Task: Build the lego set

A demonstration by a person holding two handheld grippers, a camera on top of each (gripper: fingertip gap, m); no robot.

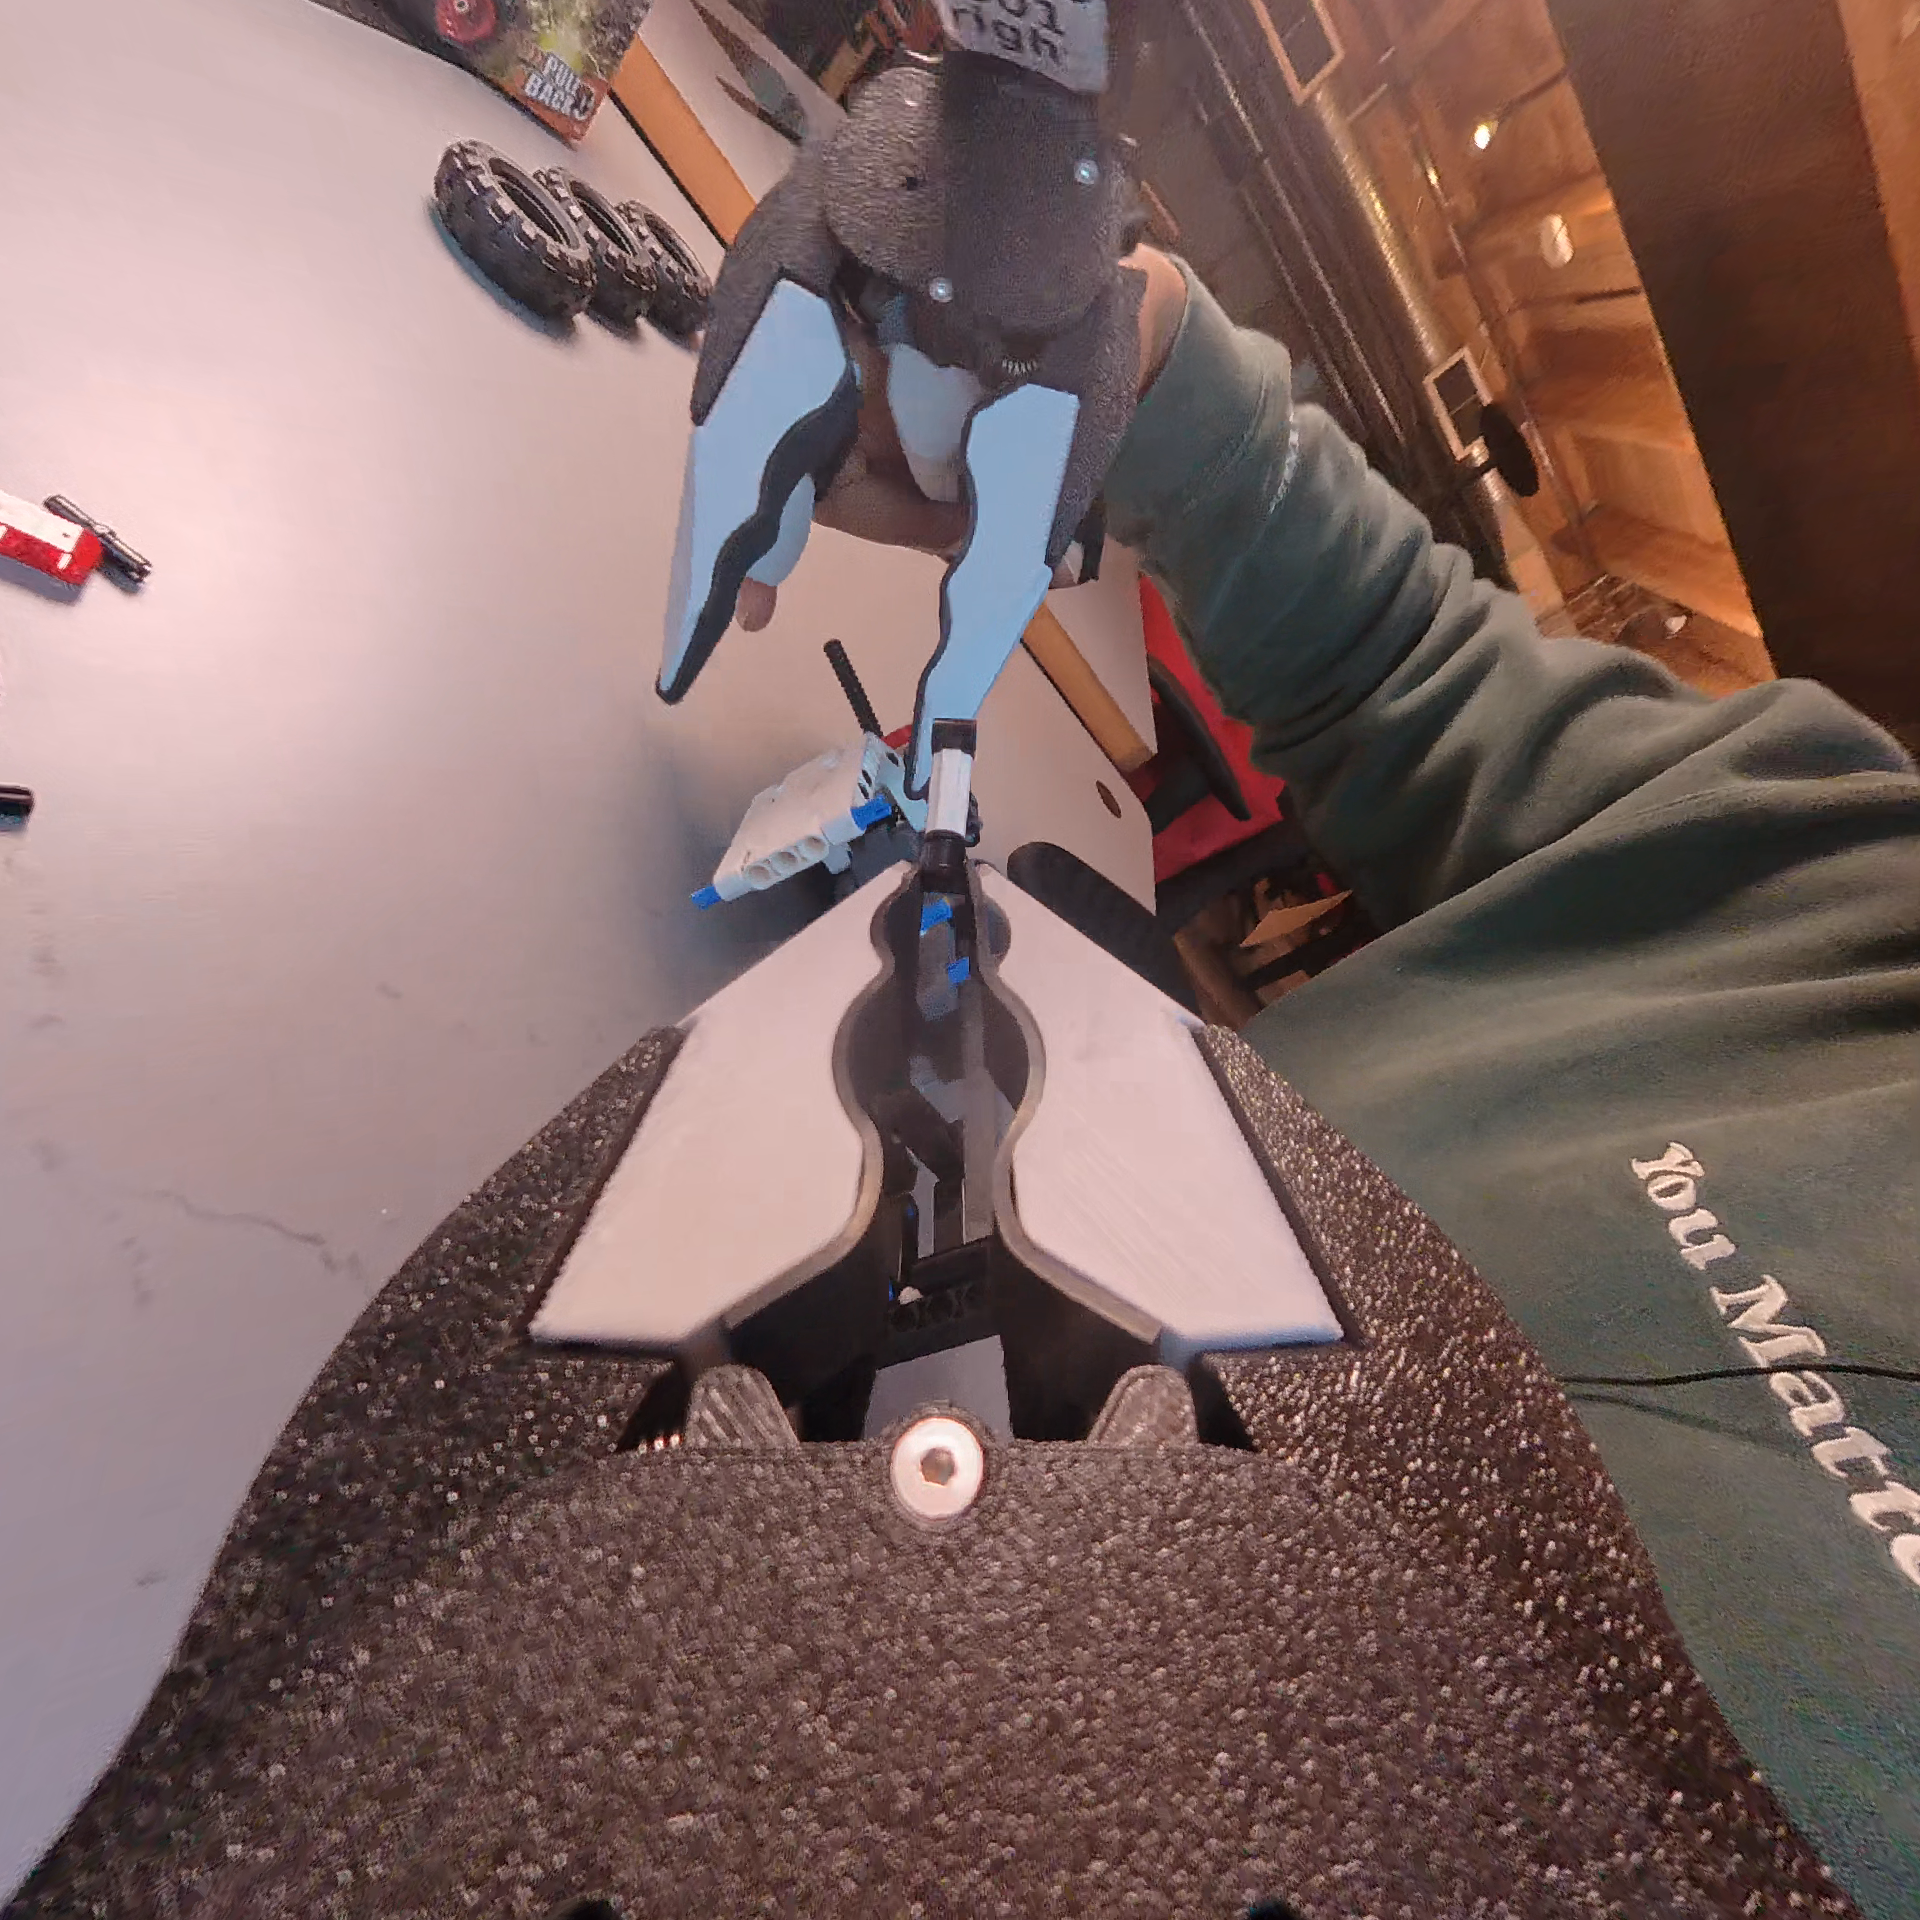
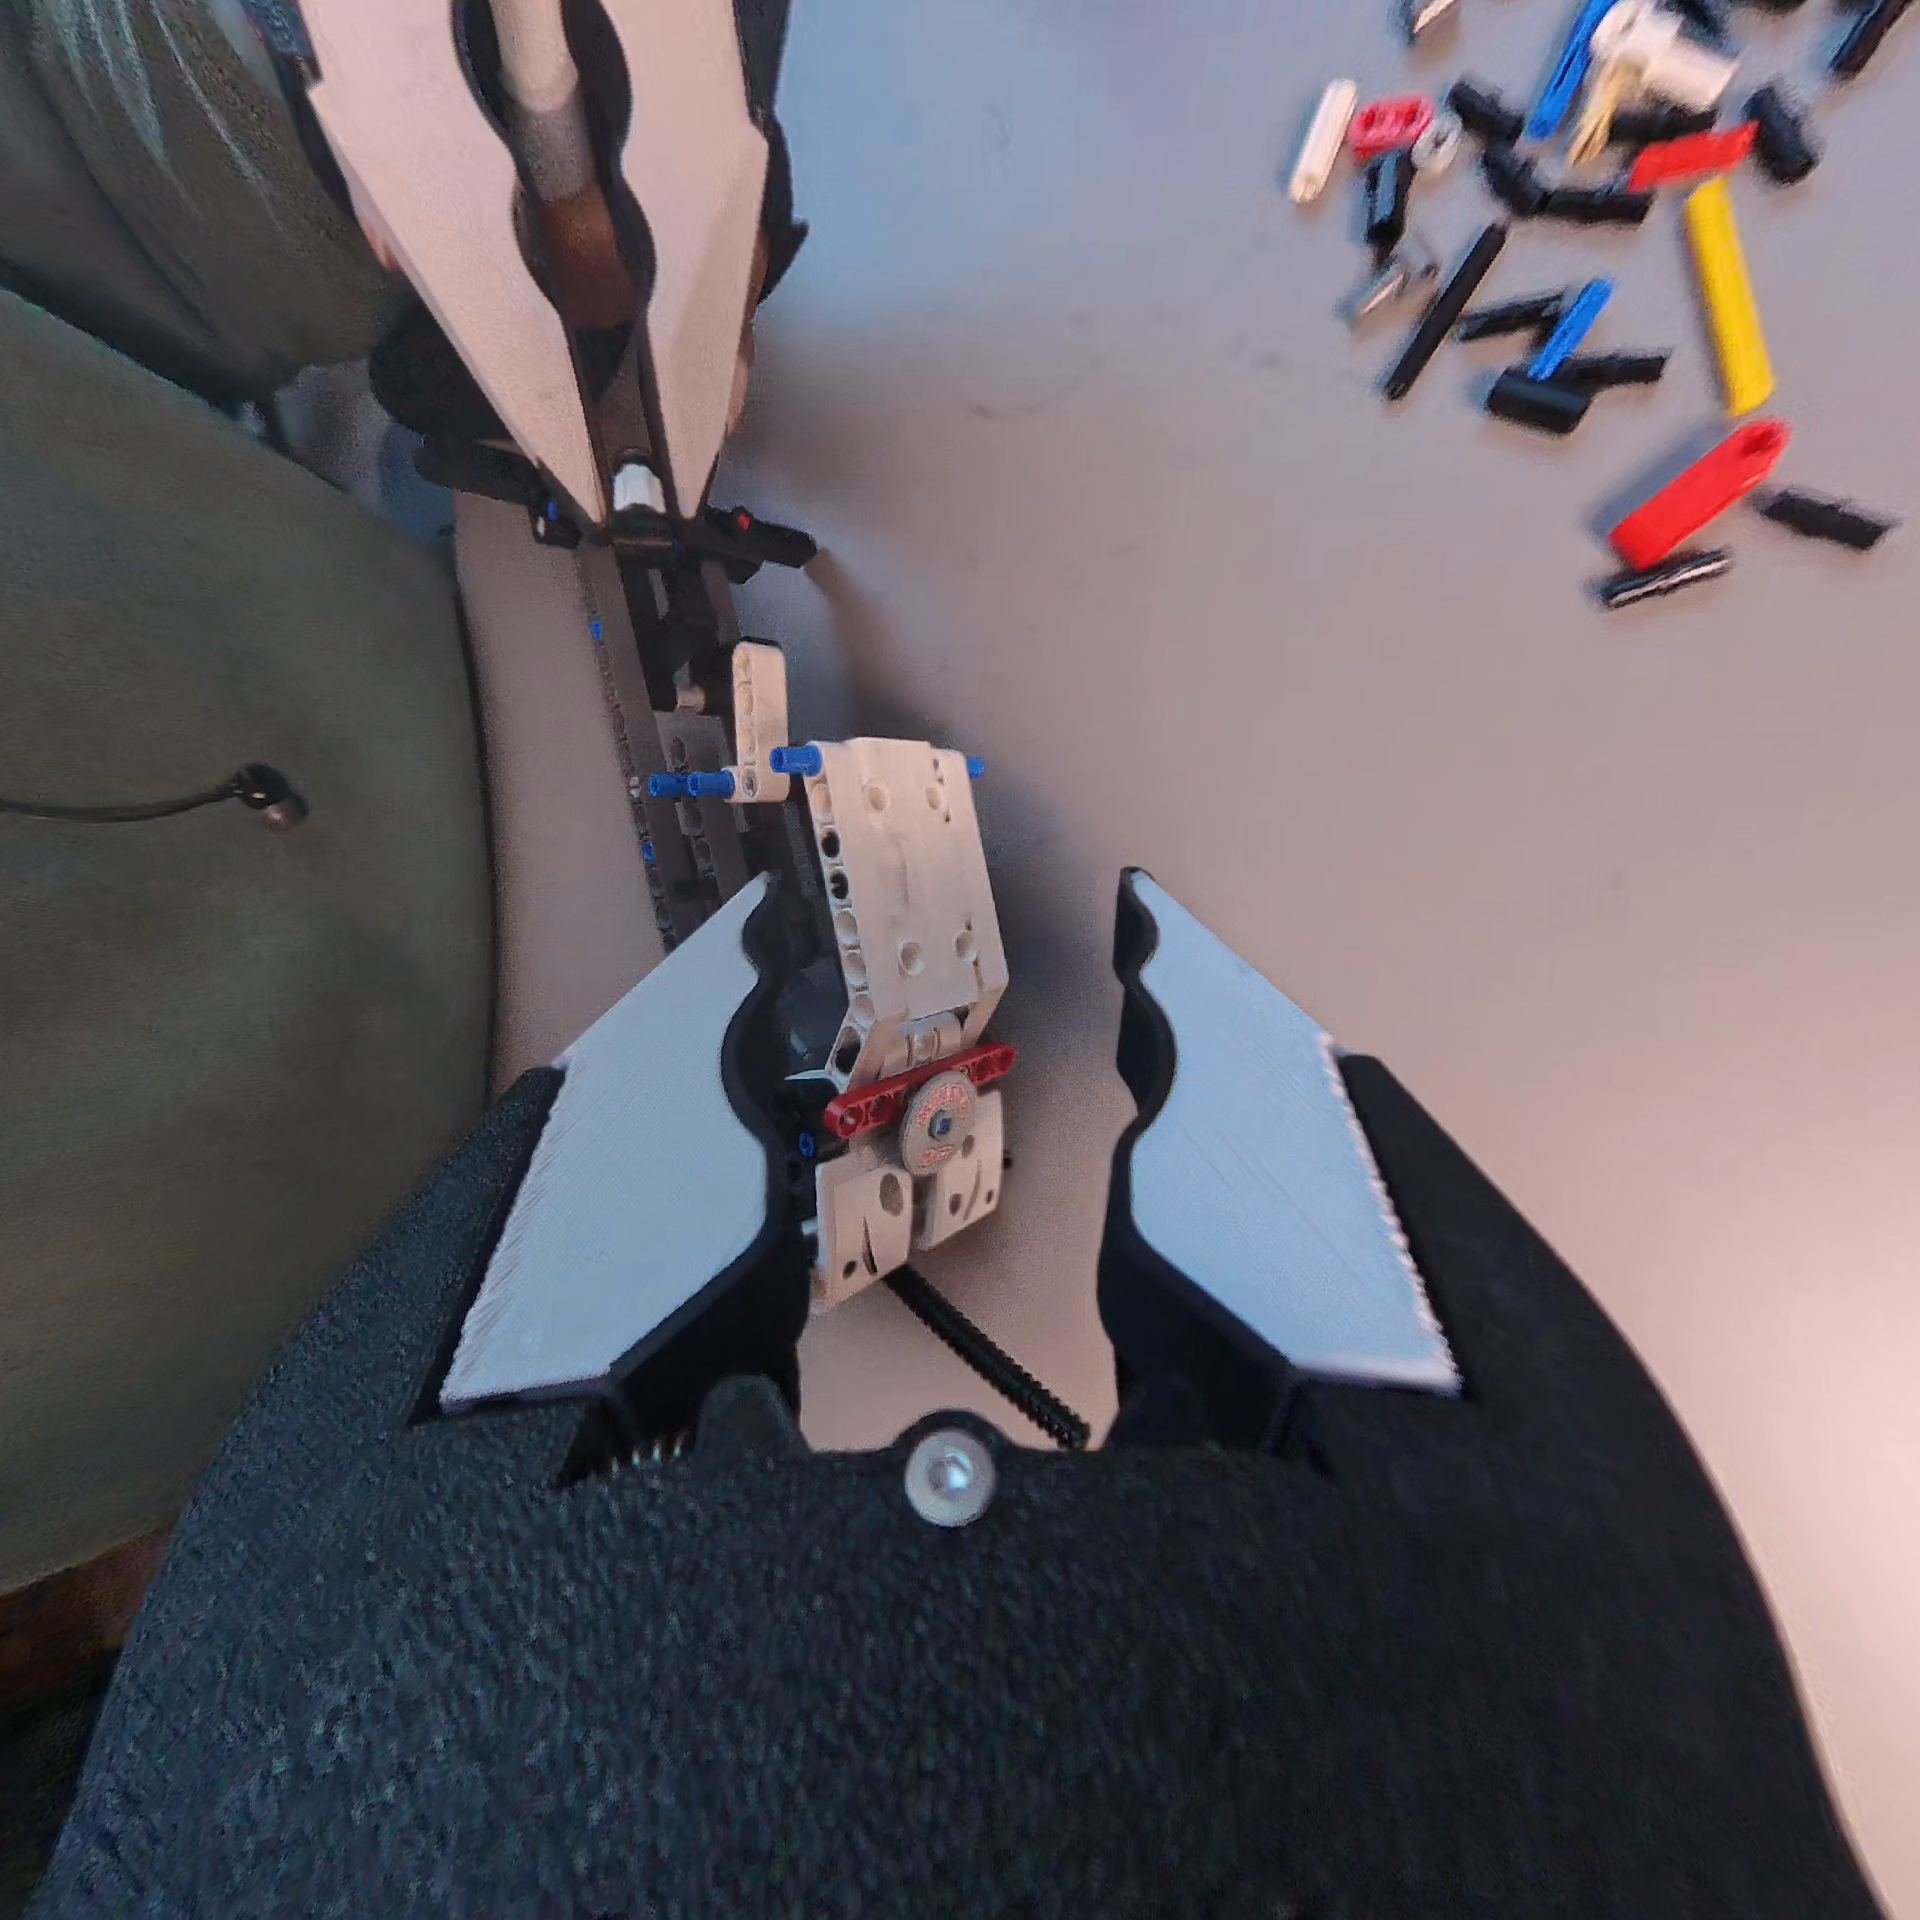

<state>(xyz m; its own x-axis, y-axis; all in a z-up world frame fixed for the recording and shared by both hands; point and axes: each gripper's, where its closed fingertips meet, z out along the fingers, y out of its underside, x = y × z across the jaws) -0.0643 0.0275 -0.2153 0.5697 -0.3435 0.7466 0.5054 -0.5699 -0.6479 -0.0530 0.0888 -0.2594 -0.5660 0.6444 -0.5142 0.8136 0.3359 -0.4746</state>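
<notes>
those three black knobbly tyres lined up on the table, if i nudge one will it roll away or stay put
The tyres stand upright on their treads, so a nudge along the tread would probably roll one. Their knobbly tread likely grips the table and stops it soon. They stand close side by side, so a sideways push would probably tip one onto its neighbour.

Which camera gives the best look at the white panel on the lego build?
The right wrist view: the white panel faces the camera, centred between the open right tool. The left wrist view shows only its side, small and partly behind that tool's finger.
</notes>
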